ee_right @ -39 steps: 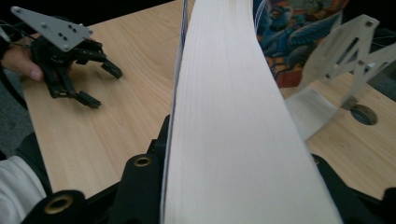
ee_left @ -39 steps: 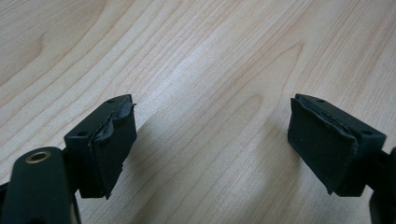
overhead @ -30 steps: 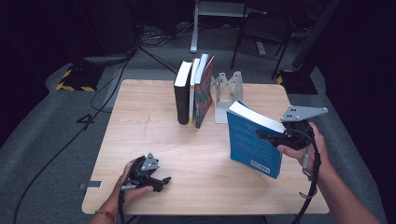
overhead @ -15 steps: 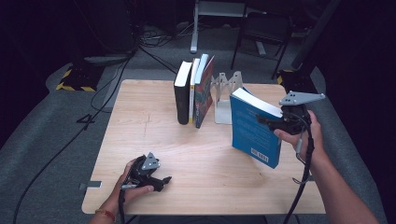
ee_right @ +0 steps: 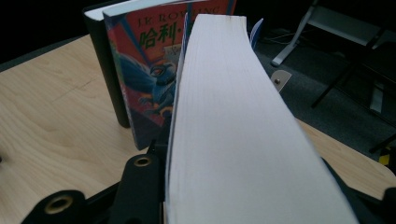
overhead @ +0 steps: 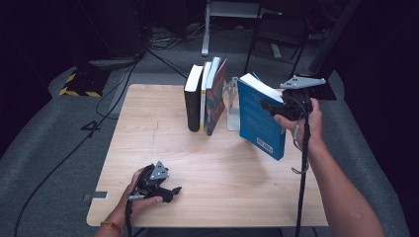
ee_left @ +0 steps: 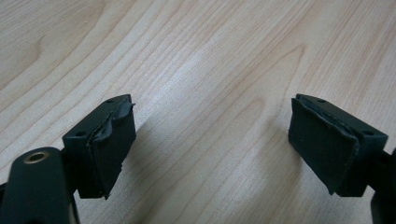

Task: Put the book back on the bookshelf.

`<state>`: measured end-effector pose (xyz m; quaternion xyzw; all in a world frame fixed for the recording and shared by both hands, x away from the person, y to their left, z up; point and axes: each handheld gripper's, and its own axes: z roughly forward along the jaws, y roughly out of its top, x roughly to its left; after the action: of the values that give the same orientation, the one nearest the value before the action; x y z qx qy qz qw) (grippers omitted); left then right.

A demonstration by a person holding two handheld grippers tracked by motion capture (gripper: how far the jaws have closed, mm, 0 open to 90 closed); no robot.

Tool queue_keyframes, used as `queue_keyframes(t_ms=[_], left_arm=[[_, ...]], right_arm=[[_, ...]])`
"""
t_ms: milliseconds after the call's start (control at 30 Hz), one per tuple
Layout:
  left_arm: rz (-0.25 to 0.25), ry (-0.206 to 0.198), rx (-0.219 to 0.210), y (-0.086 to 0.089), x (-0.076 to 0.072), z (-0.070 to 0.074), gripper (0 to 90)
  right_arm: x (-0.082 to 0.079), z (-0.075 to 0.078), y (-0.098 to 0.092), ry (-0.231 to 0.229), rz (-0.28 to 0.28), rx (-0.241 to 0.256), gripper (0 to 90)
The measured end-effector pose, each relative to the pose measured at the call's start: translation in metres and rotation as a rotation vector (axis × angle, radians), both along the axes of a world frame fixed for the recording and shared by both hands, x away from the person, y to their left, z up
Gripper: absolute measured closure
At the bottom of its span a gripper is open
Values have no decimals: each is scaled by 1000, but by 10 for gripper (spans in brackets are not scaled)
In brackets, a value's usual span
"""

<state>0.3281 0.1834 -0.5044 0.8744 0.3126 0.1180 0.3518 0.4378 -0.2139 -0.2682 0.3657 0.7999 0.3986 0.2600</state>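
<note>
My right gripper [overhead: 271, 105] is shut on a blue book [overhead: 259, 117] and holds it upright and tilted above the table's right side. The book's white page edge [ee_right: 224, 126] runs up the right gripper view between the jaws. Just left of it three books [overhead: 205, 96] stand in a row against a metal bookend [overhead: 231, 101]; the nearest has a colourful cover [ee_right: 154, 79], next to a black one [ee_right: 105, 70]. My left gripper [overhead: 170, 191] rests low at the table's front left, open, with bare wood between its pads [ee_left: 112, 149].
The wooden table [overhead: 148, 138] stands on grey carpet. Cables [overhead: 148, 54] and chair legs [overhead: 276, 34] lie behind the table's far edge. Bare wood lies between the two grippers.
My right gripper has carried the blue book up and toward the far side, closer to the row of standing books. The left gripper has stayed put.
</note>
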Motion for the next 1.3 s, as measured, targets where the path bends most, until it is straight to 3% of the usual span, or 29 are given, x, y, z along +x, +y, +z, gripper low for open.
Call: queue_keyframes(t_ms=[400,900,1300], left_arm=[[0,0,0,0,0,0,152],[-4,-4,3,0,0,0,152],[-5,-3,2,0,0,0,152]], right_arm=[[33,4,18,-4,-85,17,607],[76,-8,37,-5,-173,38,607],[86,-30,42,2,-200,53,606]])
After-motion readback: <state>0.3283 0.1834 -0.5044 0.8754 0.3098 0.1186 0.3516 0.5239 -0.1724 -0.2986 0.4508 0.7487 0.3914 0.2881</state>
